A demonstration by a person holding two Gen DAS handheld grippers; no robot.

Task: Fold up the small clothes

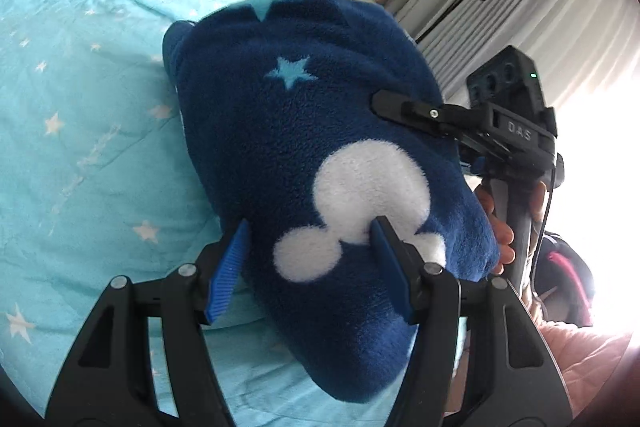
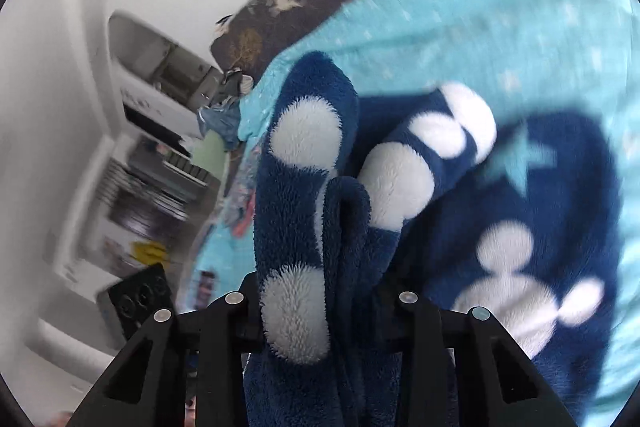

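Your left gripper [image 1: 310, 259] has its blue fingers [image 1: 228, 267] standing apart around a bunched fold of the navy fleece garment [image 1: 304, 131]; the right-hand pad presses into the white mouse-head print, while the left-hand pad looks clear of the cloth, so no firm pinch shows. Your right gripper [image 2: 326, 311] has its fingers closed on a gathered bundle of the same fleece, which rises between them in thick folds and hides the pads. In the left view the right gripper's fingertip pokes into the garment's far edge, with your hand [image 1: 506, 227] on its handle. The garment is raised over the turquoise star-printed quilt [image 1: 80, 107] on the bed
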